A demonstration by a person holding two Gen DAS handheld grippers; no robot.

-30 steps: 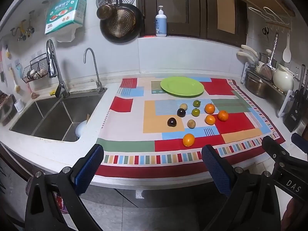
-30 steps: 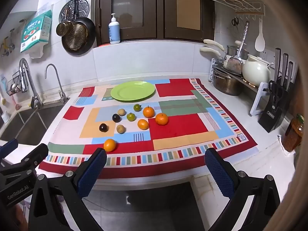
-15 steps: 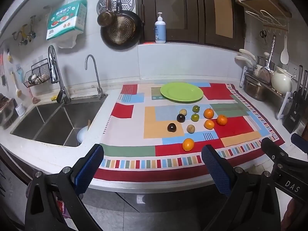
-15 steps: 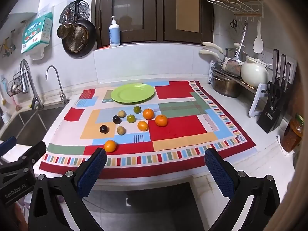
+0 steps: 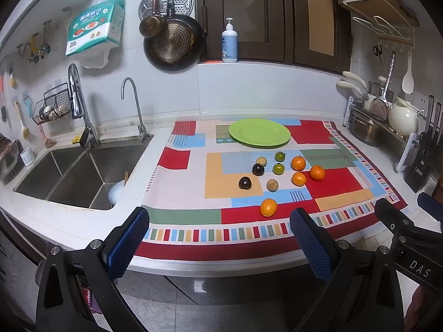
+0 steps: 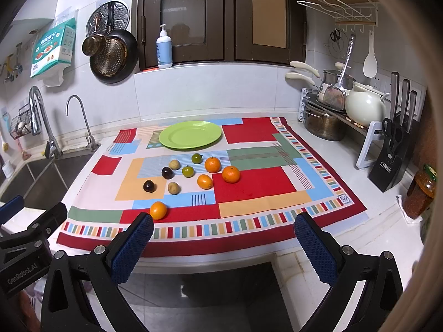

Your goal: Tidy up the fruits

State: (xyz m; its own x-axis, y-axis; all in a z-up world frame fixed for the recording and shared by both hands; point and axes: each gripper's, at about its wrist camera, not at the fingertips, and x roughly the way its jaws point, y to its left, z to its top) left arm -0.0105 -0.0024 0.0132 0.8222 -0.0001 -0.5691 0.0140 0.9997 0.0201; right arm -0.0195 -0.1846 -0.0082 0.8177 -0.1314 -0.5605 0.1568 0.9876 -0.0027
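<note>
I am holding the left gripper (image 5: 218,238) off the front edge of the counter, its blue-padded jaws spread wide and gripping nothing. I am keeping the right gripper (image 6: 223,238) at the same edge, jaws likewise wide and gripping nothing; each tool is showing at the margin of the other's view.

The fruits are lying loose on the patchwork cloth (image 6: 257,182), in front of the green plate (image 6: 190,134), which is sitting bare at the cloth's far side. Nearest me, one orange fruit (image 6: 158,210) is resting alone on the red band. Behind it, two dark plums (image 5: 245,183) (image 5: 258,169), two tan fruits (image 6: 174,188) (image 6: 174,164), two green fruits (image 6: 188,171) (image 6: 196,158) and three more oranges (image 6: 205,181) (image 6: 231,174) (image 6: 212,164) are sitting in a loose cluster, none touching the plate.

The sink (image 5: 72,177) is lying left of the cloth, the knife block (image 6: 391,163) right.
</note>
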